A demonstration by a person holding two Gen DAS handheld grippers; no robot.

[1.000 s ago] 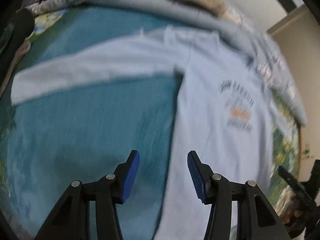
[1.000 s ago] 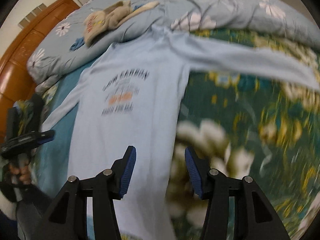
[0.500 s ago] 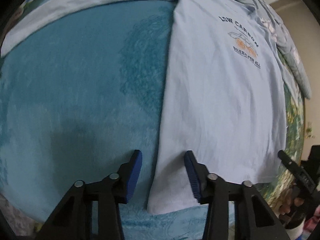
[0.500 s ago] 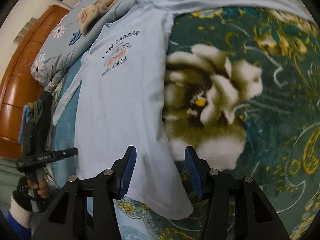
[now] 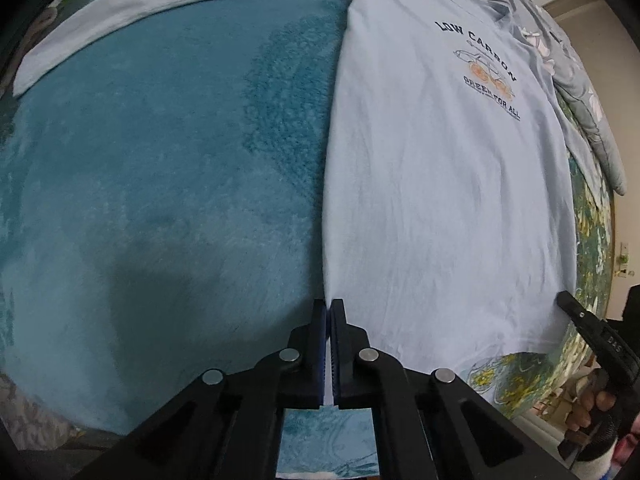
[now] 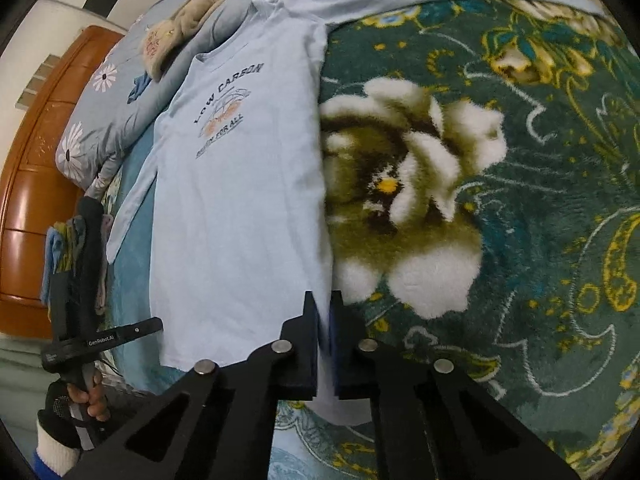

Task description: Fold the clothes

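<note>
A light blue long-sleeved shirt [image 5: 440, 200] with a "LOW CARBON GREEN FOR ALL" print lies flat, front up, on the bed, sleeves spread out. My left gripper [image 5: 329, 312] is shut on the shirt's bottom left hem corner. My right gripper [image 6: 324, 308] is shut on the shirt [image 6: 240, 208] at its bottom right hem corner. Each gripper also shows at the edge of the other's view, held in a gloved hand.
The shirt lies on a teal and green floral blanket [image 6: 520, 200]. A grey-blue flowered duvet [image 6: 108, 112] with a tan garment [image 6: 172, 36] on it lies beyond the collar. A wooden headboard [image 6: 36, 184] stands at the left. Some folded clothes [image 6: 60, 256] sit beside it.
Both grippers have come down to the shirt's bottom hem and closed on its two corners; they were open a moment ago.
</note>
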